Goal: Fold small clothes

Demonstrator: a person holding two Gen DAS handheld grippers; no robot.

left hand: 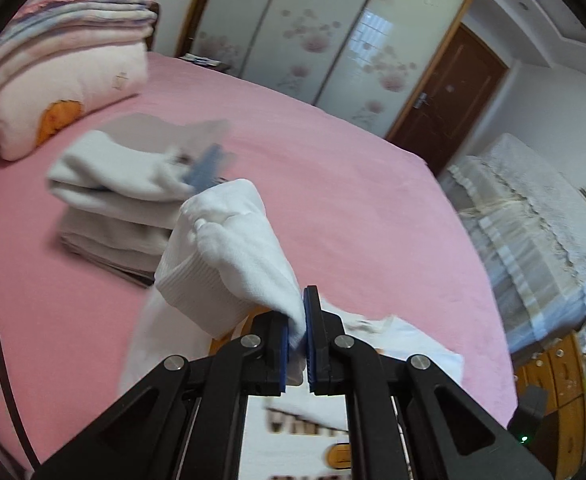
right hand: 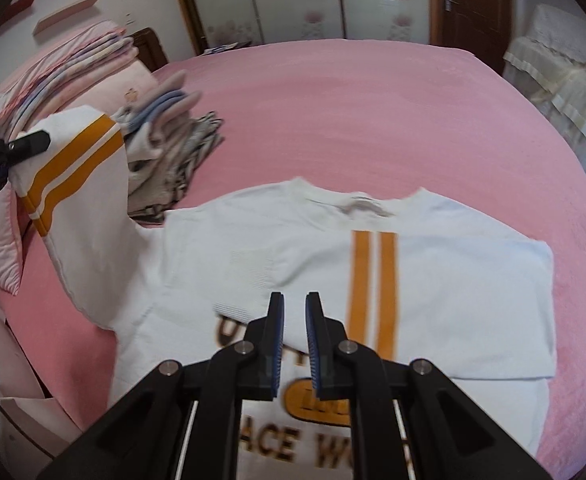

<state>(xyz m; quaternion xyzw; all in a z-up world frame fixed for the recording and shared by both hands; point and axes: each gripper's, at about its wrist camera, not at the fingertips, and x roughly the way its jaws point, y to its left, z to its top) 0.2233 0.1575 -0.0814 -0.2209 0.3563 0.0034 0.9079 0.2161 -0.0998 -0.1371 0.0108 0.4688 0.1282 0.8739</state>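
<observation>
At left, the left gripper (left hand: pixel 296 320) had its jaws pinched on the shirt's sleeve (right hand: pixel 73 152), lifted clear of the bed (right hand: pixel 373 120). The white shirt (right hand: pixel 293 264) lay flat at centre, light and limp, likely to sag; hems and seams looked the best holds. The right gripper (right hand: pixel 295 320) hovered above, slightly parted, holding nothing.

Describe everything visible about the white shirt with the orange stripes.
The white knit long-sleeved shirt with orange stripes lies spread on the pink bed sheet, collar toward the far side, dark blurred lettering and an orange badge near the camera. One sleeve is folded across the body; the other, ribbed at the cuff, is lifted by the left hand-held gripper, shut on it.
</observation>
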